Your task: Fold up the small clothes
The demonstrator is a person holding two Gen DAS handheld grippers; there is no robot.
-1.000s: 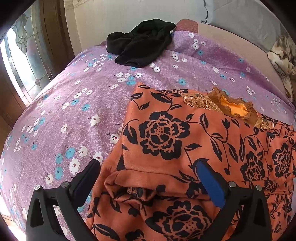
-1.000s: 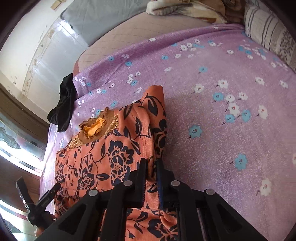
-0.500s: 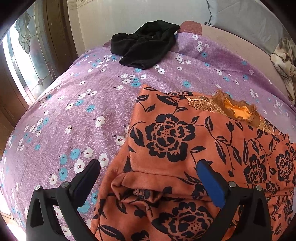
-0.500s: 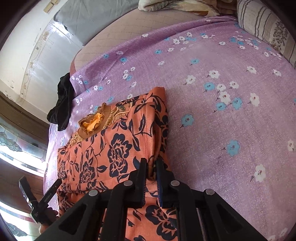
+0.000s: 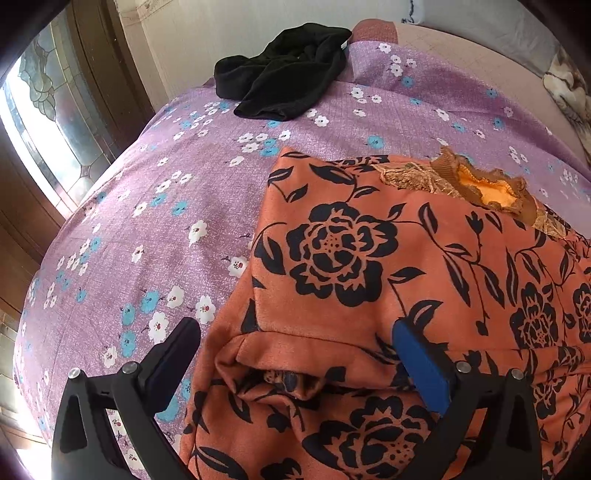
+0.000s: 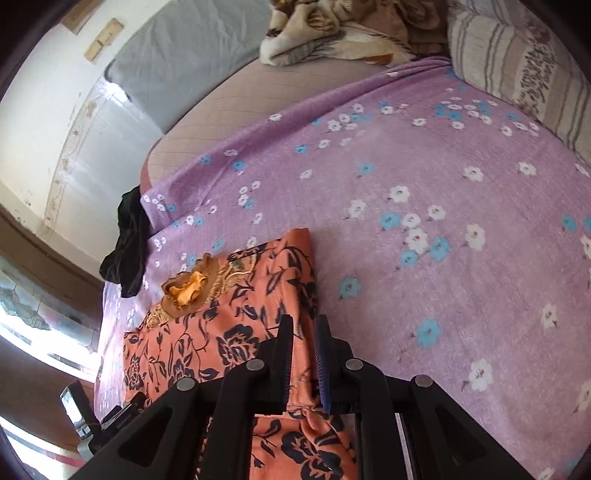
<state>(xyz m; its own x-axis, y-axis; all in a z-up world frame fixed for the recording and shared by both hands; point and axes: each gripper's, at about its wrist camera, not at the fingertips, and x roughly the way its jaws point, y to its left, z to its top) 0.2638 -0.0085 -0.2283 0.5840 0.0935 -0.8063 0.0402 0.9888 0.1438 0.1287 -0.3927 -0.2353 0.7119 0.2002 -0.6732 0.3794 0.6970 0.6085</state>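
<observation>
An orange garment with black flowers [image 5: 369, 266] lies folded on the purple flowered bedspread [image 5: 155, 221], its frilled collar [image 5: 484, 188] at the far right. My left gripper [image 5: 295, 328] is open wide, its fingers either side of the garment's near left corner, where a folded edge bulges. In the right wrist view the garment [image 6: 221, 332] lies left of centre. My right gripper [image 6: 303, 321] sits at its right edge. Its jaws are narrow and opening, with a ridge of the orange cloth still pinched between them.
A crumpled black garment [image 5: 284, 85] lies at the far edge of the bed by the wall. A stained-glass window [image 5: 44, 110] is on the left. A patterned blanket [image 6: 332, 33] and a striped pillow [image 6: 517, 74] lie at the bed's far right.
The right gripper has drawn back slightly along the garment's right edge and the gap between its jaws has widened a little. The left gripper has stayed open over the near corner.
</observation>
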